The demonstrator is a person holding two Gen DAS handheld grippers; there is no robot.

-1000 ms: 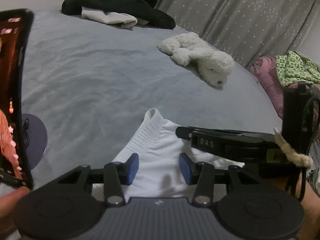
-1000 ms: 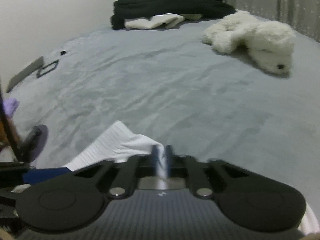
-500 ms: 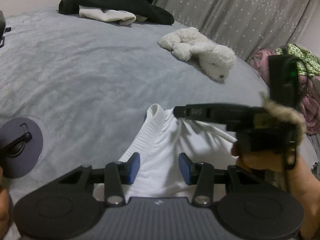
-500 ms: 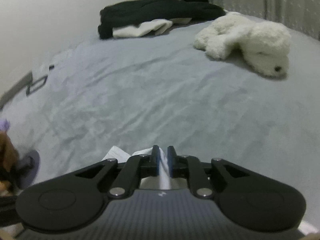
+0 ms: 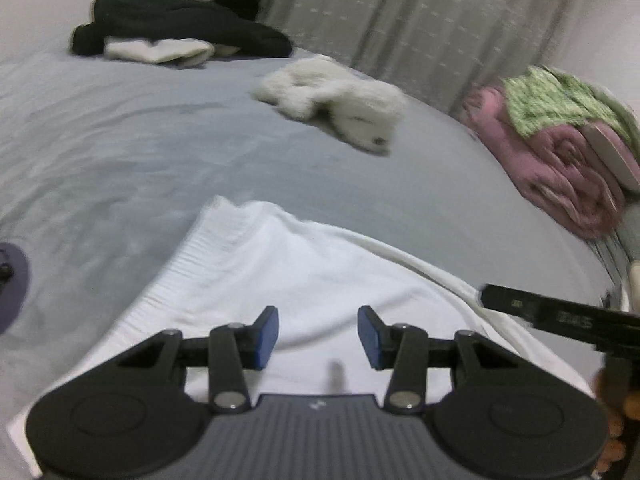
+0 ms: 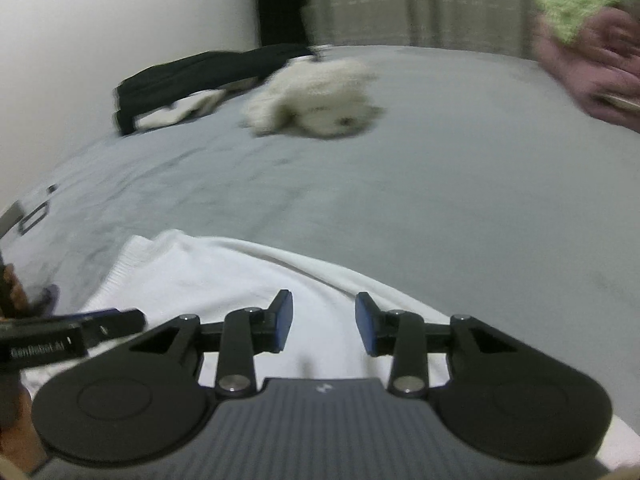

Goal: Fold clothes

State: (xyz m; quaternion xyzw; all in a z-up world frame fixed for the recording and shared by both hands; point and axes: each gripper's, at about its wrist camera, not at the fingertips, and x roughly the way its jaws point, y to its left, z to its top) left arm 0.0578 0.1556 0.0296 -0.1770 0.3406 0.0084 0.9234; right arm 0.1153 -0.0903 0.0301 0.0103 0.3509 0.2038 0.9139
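A white garment (image 5: 280, 276) with a ribbed hem lies spread on the grey bed, also seen in the right wrist view as the white garment (image 6: 224, 280). My left gripper (image 5: 318, 336) hovers over its near part, open, with only cloth below the blue pads. My right gripper (image 6: 324, 320) is over the garment's right side; its jaws are opening and nothing is pinched between them. The right gripper's black body (image 5: 560, 318) shows at the right edge of the left wrist view, and the left gripper's body (image 6: 60, 336) at the left of the right wrist view.
A white plush dog (image 5: 344, 106) lies mid-bed. Black and cream clothes (image 5: 172, 36) are piled at the far left. A pink blanket (image 5: 560, 168) with a green patterned cloth (image 5: 560, 100) sits at the right edge. A dark round stand base (image 5: 10, 284) is at the left.
The right gripper let go of the white fabric it pinched and swung to the right. The garment now lies spread wider. The left gripper shifted slightly, still open.
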